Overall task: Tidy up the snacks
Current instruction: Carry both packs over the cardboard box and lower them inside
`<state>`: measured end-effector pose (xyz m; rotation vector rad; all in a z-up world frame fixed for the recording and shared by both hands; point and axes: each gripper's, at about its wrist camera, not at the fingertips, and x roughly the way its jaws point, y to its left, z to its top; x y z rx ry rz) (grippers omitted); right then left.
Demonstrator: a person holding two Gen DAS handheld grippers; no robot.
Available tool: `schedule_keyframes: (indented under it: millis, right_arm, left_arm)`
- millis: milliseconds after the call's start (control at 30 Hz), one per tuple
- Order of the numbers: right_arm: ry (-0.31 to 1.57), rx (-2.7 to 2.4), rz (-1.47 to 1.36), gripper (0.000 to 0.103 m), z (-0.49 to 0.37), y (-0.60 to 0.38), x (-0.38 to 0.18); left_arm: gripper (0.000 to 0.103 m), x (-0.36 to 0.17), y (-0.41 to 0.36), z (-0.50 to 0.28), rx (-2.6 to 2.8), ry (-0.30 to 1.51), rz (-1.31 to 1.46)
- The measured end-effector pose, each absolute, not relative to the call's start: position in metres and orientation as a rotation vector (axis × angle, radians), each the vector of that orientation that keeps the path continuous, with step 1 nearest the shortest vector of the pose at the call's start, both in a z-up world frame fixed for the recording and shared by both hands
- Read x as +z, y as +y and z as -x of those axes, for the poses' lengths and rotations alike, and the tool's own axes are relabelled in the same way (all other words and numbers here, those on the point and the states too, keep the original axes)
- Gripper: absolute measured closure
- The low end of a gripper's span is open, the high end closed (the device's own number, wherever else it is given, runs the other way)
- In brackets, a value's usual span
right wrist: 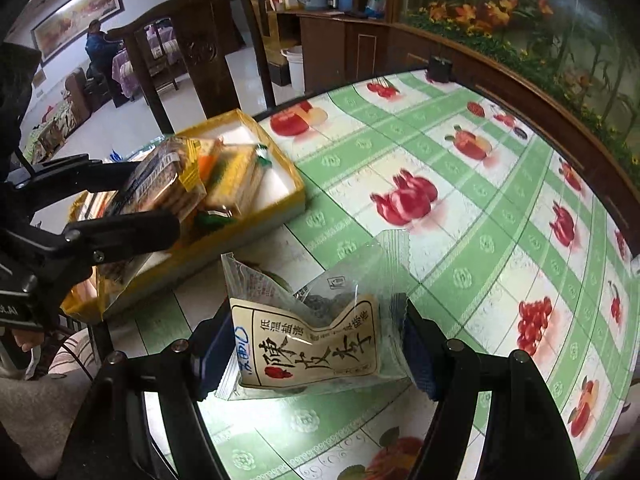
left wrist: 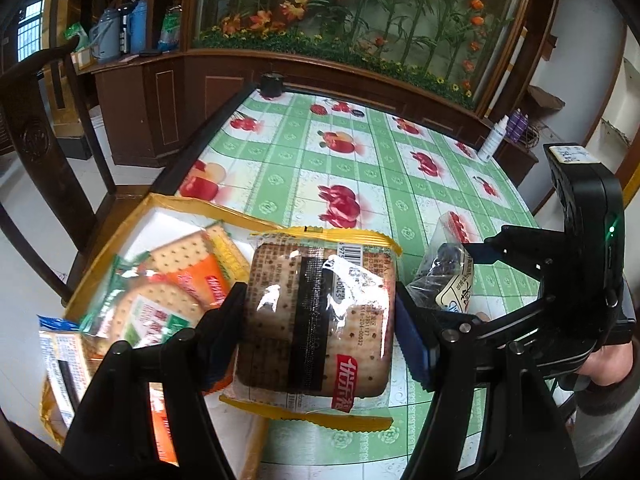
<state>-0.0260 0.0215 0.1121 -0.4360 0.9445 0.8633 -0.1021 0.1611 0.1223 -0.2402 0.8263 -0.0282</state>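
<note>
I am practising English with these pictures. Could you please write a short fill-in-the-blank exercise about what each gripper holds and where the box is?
1. The left gripper is shut on a pack of ____.
2. The right gripper holds a ____ plastic snack bag with a cream label.
3. The yellow-rimmed box stands on the ____.

Missing words: crackers; clear; table
</note>
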Motion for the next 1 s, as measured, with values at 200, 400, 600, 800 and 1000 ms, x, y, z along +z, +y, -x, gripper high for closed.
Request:
schedule_keyframes:
  millis: [200,400,600,800,1000]
  right_arm:
    - [0.919,0.894,0.450,0.029,0.027,0.041,0.124]
    - [0.903,0.928,0.473,0.029,0.029,0.065,0.131]
    - [0.883,0.981,0.477,0.029,0.033,0.098,0.140]
    - [0.886,1.038,0.482,0.029,0.033,0.136,0.138]
    - [0.902,1.083,0.468,0.029,0.030,0.168,0.134]
  left_arm:
    - [0.032,0.135,0.183,0.113,0.005,0.796,0.248]
    - [0.032,0.146,0.212,0.124,0.045,0.773,0.259]
    - [0.032,0.150,0.251,0.137,0.125,0.759,0.277]
    - [0.032,0.143,0.272,0.155,0.164,0.764,0.291]
    - [0.032,0.122,0.287,0.170,0.199,0.804,0.304]
